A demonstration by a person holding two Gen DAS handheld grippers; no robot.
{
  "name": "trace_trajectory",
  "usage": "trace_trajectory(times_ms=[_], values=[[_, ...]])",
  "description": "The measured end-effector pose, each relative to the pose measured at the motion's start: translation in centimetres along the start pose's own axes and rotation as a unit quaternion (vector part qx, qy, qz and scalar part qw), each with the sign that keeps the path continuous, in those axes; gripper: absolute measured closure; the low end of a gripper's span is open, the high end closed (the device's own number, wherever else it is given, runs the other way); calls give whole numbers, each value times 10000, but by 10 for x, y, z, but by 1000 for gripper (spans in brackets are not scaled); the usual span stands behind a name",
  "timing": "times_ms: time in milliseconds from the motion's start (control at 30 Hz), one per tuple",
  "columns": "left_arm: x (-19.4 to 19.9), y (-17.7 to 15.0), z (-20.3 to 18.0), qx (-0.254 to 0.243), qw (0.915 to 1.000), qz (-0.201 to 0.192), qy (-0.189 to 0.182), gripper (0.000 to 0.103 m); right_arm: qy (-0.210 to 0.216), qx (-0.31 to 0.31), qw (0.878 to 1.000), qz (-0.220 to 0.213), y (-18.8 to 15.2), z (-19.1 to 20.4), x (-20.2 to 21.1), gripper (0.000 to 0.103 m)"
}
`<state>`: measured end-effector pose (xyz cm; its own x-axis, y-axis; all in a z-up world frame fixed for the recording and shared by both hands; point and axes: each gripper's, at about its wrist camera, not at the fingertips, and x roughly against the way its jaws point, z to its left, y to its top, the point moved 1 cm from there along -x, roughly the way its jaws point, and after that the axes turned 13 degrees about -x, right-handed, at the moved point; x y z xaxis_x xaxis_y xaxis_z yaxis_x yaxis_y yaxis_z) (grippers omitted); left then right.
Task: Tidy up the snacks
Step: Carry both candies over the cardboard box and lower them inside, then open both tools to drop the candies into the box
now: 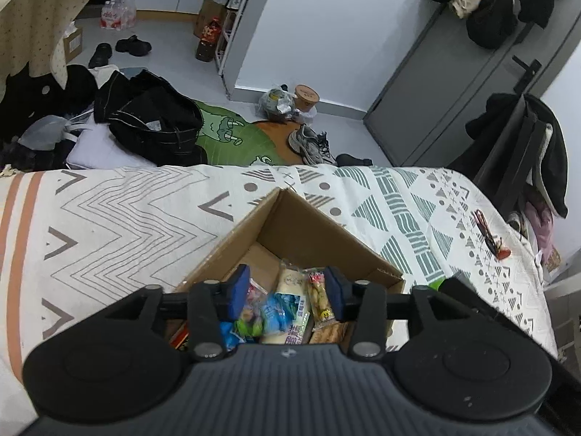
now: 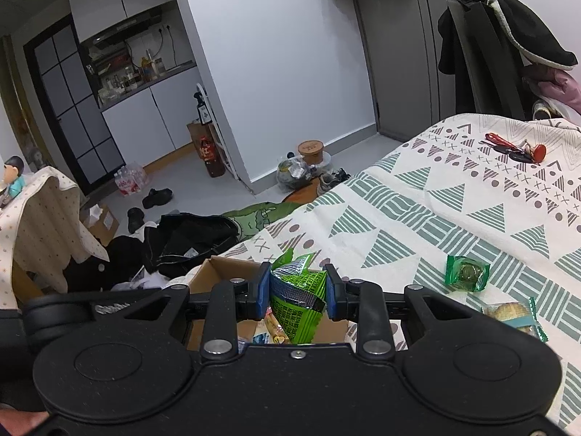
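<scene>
Only our right wrist view shows two wrapped snacks (image 2: 467, 273) lying loose on the bed (image 2: 454, 210). There our right gripper (image 2: 298, 290) pinches a green snack packet (image 2: 296, 301) above the cardboard box (image 1: 301, 229). Our left gripper (image 1: 288, 290) hovers wide and empty over the packets inside.

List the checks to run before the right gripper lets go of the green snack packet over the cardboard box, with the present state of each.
1. Right gripper pinches the crinkled green snack packet: ok.
2. Packet above the open brown cardboard box: ok.
3. Bare floor left in the box: ok.
4. Left gripper open, holding nothing: ok.
5. Left gripper out of the drop path: cannot tell.
6. Small green wrapped snack remains on the patterned bedspread: not ok.
</scene>
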<state>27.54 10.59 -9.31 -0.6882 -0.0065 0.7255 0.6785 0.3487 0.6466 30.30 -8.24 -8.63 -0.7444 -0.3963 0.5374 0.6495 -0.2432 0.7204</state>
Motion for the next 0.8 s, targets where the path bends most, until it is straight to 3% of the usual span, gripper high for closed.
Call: trace_trajectory(times_ms=[333, 500, 667, 800], values=[[4, 4, 13, 250, 9996, -15, 160, 53, 127, 98, 9998, 72, 3, 14, -1, 73], [7, 5, 14, 284, 9993, -32, 237, 52, 183, 231, 9995, 124, 5, 19, 4, 61], [7, 4, 7, 228, 9989, -84, 391, 29, -16, 219, 9998, 7, 13, -4, 20, 52], [9, 4, -11, -91, 9993, -153, 318, 25, -248, 168, 9995, -88, 20, -29, 33, 48]])
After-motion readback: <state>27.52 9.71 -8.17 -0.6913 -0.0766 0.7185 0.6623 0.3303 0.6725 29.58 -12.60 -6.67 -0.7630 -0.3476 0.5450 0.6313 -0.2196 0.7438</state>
